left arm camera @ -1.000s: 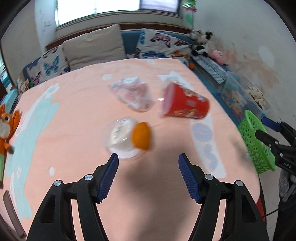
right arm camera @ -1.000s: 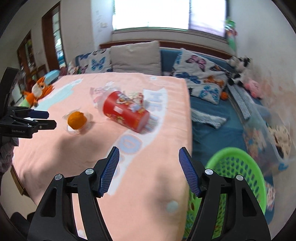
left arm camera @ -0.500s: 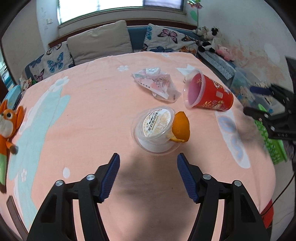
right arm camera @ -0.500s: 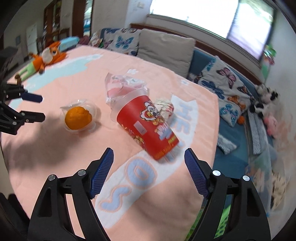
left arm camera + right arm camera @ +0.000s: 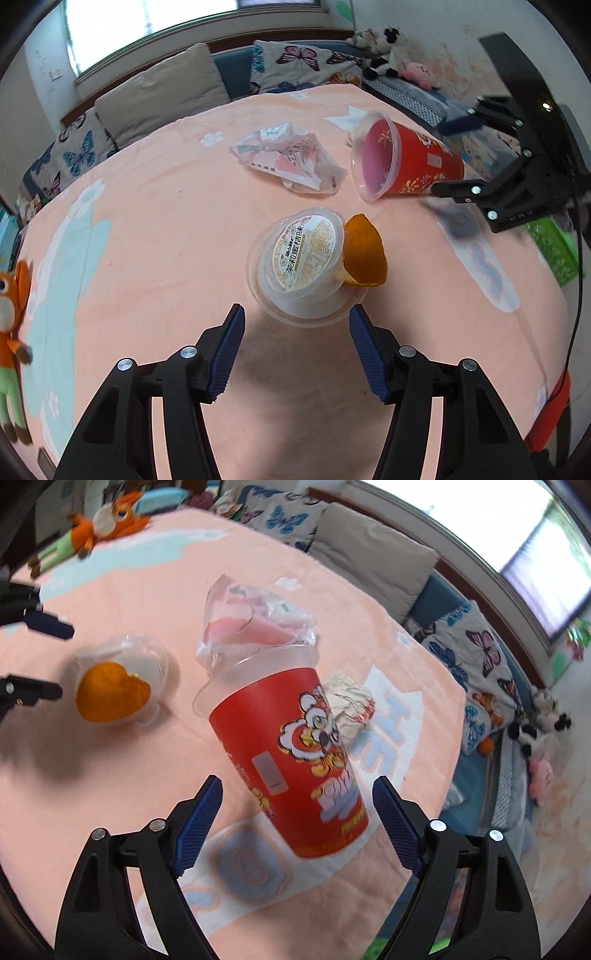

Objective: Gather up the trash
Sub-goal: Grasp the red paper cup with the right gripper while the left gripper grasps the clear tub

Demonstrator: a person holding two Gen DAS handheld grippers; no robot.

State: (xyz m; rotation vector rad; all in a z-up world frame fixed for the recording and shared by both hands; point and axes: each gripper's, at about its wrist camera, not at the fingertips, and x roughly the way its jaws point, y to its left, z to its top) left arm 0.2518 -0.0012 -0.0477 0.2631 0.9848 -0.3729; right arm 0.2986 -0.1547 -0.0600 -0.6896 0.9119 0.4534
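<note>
- Left gripper [image 5: 295, 349]: jaws wide apart, nothing held; clear jelly cup [image 5: 303, 264] w/ orange peel [image 5: 365, 254] at frame center, just beyond the tips.
- Right gripper [image 5: 297, 821]: jaws wide apart, nothing held; red plastic cup [image 5: 291, 753] on its side at center, base between the tips.
- Crumpled plastic wrapper [image 5: 291, 158] upper center, beside cup rim.
- All on pink bedspread [image 5: 147, 221].

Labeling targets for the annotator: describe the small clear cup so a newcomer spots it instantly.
On the pink blanket, look just ahead of the left claw, nearer than the red cup lying on its side and the crumpled plastic bag. The clear cup is the only one with an orange peel against it.
</note>
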